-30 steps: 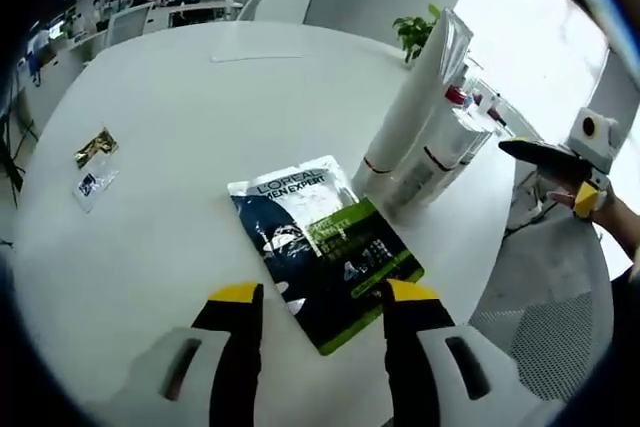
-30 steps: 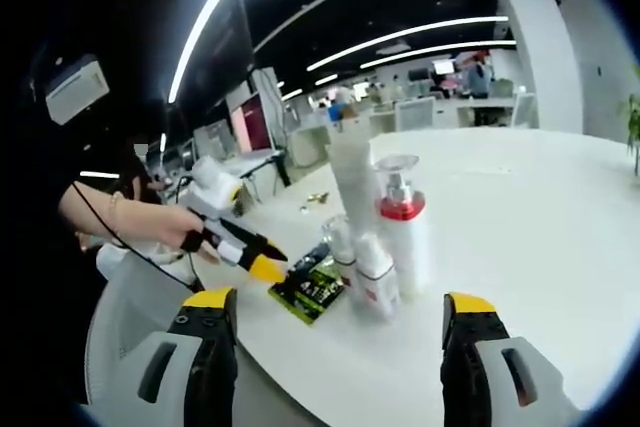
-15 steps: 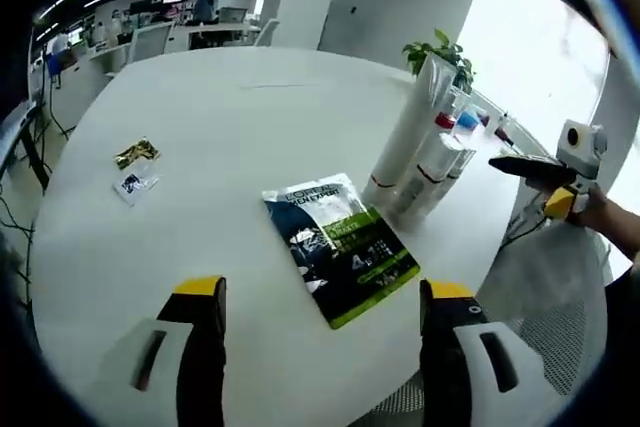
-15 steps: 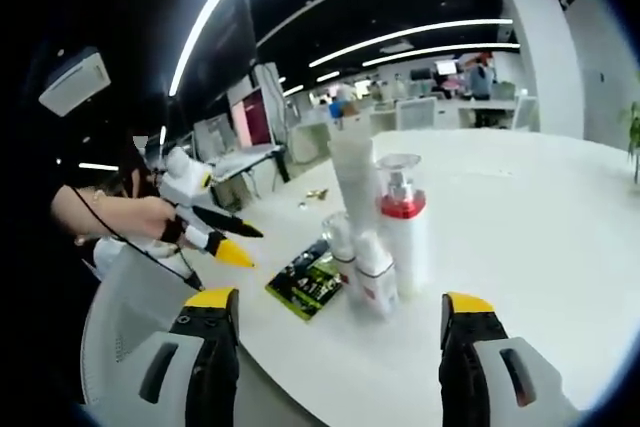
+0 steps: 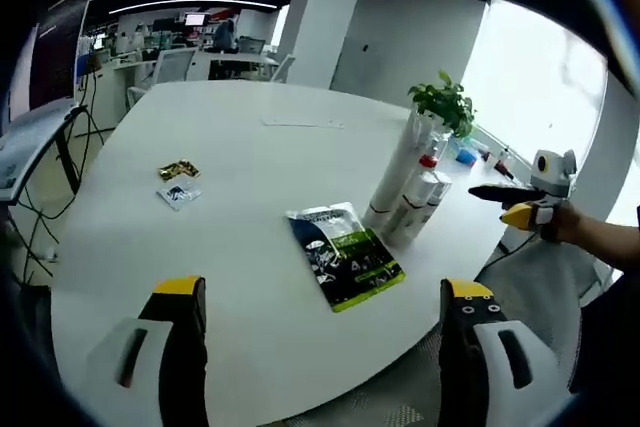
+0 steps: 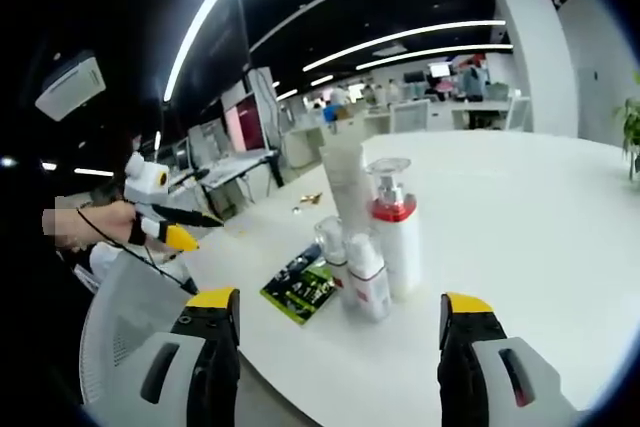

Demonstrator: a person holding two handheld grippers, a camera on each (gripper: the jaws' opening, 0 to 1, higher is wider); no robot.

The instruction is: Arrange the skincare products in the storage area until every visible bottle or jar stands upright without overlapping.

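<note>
Landmark: bottle cluster, upright on the table, near its edge
Sachet: flat pack lying on the table just beside the cluster's base
Small packets: on the table, well apart from the cluster, beyond the sachet
Plant: behind the cluster
Chair: off the table edge nearest the sachet

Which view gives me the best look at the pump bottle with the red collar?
The right gripper view: the pump bottle stands upright near centre, with clear cap and red collar plain. In the left gripper view it is small and distant, partly behind the tall white tube.
</note>
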